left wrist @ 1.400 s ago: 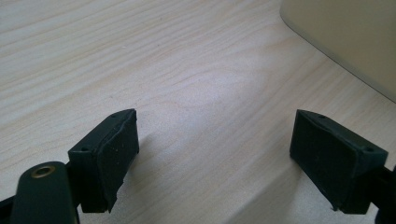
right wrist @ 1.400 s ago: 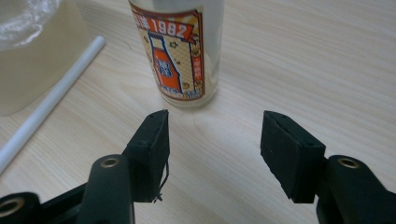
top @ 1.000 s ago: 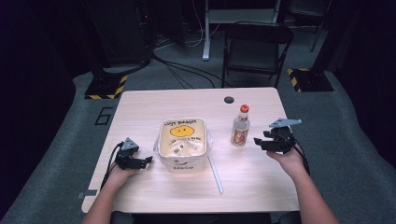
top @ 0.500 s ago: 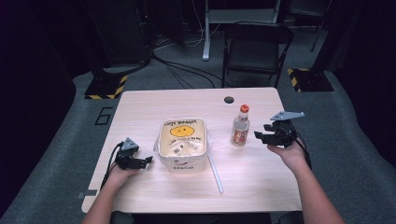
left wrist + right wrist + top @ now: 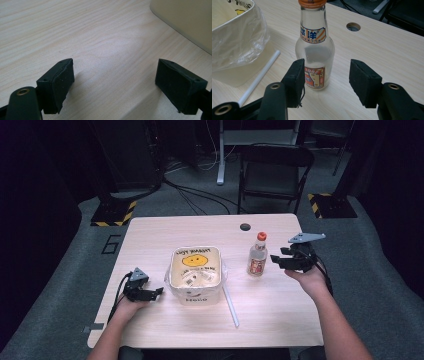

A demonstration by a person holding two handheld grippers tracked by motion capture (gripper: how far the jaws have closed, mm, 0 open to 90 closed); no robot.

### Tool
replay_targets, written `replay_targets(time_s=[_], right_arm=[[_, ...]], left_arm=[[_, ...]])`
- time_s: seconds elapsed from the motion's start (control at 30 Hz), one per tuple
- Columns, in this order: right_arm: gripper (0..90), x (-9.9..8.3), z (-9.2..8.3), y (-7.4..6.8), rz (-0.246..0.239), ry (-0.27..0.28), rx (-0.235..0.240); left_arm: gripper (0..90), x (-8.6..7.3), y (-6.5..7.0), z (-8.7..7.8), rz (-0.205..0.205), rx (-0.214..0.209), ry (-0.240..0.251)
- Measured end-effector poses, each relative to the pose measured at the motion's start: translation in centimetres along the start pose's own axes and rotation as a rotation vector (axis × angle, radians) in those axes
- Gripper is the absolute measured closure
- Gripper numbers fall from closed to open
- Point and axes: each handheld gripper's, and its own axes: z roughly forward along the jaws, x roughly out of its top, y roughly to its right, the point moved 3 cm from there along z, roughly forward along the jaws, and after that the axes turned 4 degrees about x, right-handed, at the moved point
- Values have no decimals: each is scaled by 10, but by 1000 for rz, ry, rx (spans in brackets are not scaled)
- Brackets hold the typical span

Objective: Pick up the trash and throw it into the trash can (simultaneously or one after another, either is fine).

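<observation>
Facing the bottle (image 5: pixel 315 47), your right gripper (image 5: pixel 325 80) hangs just right of it, jaws spread; your left gripper (image 5: pixel 115 85) rests on the counter (image 5: pixel 280 305), jaws spread.

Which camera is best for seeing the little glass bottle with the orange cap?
The right gripper view: the bottle stands close and upright in front of the open right gripper, so its clear glass and labels show. The high view shows the bottle small and far, beside the tub. The left gripper view looks elsewhere.

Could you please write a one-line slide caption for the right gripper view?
Right tool, jaws open, faces an upright clear bottle on the wooden table.
</observation>
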Motion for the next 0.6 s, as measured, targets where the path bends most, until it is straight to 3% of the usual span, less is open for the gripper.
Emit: replay_targets(time_s=[0.6], right_arm=[[456,23,4,-7,-16,26,17]], left_arm=[[154,0,0,0,2,1,1]])
